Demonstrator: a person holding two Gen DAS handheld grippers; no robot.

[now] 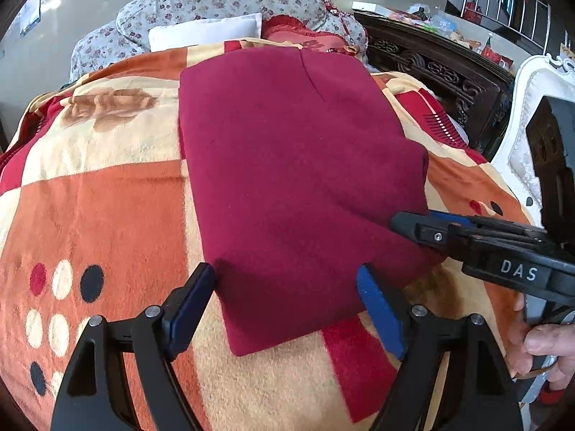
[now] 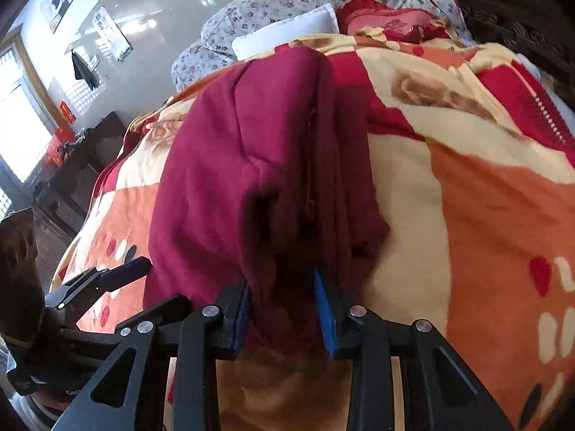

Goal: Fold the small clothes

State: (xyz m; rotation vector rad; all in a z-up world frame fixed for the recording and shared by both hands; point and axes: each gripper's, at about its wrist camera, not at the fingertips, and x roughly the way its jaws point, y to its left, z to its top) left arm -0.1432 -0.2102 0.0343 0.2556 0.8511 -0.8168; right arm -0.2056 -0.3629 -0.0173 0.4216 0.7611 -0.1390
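A dark red garment (image 1: 287,165) lies folded on the orange, cream and red patterned blanket (image 1: 100,215). My left gripper (image 1: 287,280) is open, its blue pads on either side of the garment's near edge, holding nothing. My right gripper (image 1: 413,226) comes in from the right in the left wrist view and looks closed on the garment's right edge. In the right wrist view the right gripper (image 2: 282,301) has bunched red cloth (image 2: 251,165) between its blue pads, with the jaws partly apart around it. The left gripper (image 2: 125,269) shows at the lower left there.
A floral quilt (image 1: 215,3), a white pillow (image 1: 205,32) and a red cushion (image 1: 305,36) sit at the far end of the bed. A dark carved wooden headboard (image 1: 442,75) and a white padded chair (image 1: 532,107) stand to the right.
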